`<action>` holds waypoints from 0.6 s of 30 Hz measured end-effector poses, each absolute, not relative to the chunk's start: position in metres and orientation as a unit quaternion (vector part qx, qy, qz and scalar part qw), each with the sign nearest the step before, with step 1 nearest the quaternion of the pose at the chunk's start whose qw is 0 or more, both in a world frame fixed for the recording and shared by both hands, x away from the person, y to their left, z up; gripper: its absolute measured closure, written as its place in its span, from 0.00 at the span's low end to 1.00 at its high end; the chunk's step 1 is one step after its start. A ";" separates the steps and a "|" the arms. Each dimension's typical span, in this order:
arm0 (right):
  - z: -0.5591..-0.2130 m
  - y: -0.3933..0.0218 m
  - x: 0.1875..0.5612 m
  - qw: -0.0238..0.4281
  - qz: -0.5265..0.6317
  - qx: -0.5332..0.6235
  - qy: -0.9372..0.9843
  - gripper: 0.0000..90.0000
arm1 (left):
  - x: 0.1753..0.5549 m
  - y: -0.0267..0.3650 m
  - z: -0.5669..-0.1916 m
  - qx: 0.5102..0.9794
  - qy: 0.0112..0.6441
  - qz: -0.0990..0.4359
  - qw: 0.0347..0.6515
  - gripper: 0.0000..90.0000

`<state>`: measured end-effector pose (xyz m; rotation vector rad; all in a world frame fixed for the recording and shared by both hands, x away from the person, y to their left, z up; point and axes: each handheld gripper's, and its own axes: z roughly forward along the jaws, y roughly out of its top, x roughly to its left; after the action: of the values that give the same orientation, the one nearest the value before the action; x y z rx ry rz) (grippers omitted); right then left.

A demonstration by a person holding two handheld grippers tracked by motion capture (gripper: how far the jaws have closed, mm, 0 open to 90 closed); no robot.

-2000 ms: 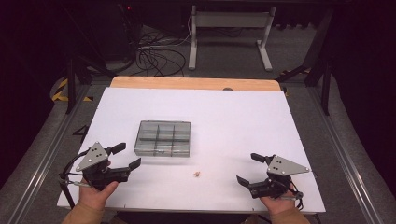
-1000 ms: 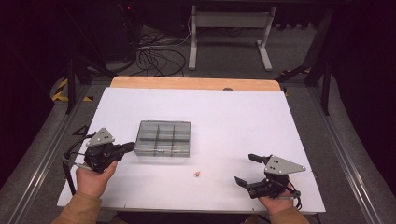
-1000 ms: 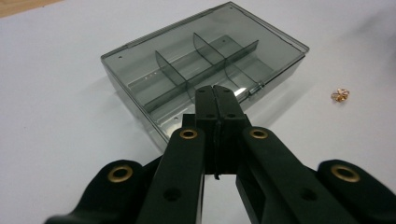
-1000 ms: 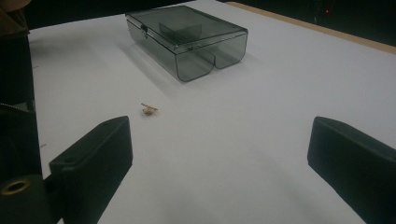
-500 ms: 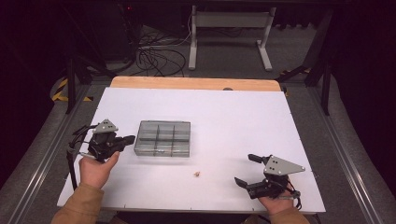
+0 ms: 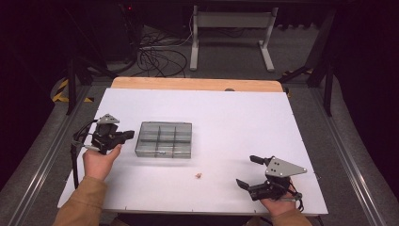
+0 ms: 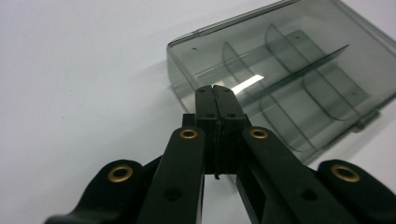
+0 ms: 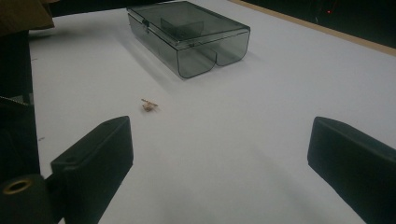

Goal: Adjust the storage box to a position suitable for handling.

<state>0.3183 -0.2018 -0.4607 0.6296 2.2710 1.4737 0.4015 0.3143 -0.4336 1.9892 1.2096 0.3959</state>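
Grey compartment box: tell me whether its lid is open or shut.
Shut: the grey compartment box has its lid lying flat on the walls, dividers showing through it.

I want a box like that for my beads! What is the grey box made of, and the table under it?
The grey box looks like smoky see-through plastic, smooth and shiny: its inner dividers show through the closed lid, and a bright light glints off it. The table has a matte white top, maybe a laminate or a sheet, and a light wooden strip runs along its far edge.

Small tan scrap (image 6: 199, 175) on white table (image 6: 235, 117).
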 end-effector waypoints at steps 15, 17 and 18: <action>-0.461 -0.201 0.318 0.181 0.518 0.220 0.807 0.08 | 0.428 0.312 -0.459 0.779 0.499 0.132 0.355 0.99; -0.461 -0.201 0.318 0.181 0.518 0.221 0.807 0.08 | 0.429 0.310 -0.462 0.784 0.498 0.130 0.347 0.99; -0.461 -0.201 0.318 0.181 0.517 0.220 0.807 0.08 | 0.430 0.309 -0.463 0.784 0.498 0.128 0.348 0.99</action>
<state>0.3184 -0.2013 -0.4613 0.6220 2.2788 1.4613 0.4304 0.3088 -0.4632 2.0328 1.2922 0.3323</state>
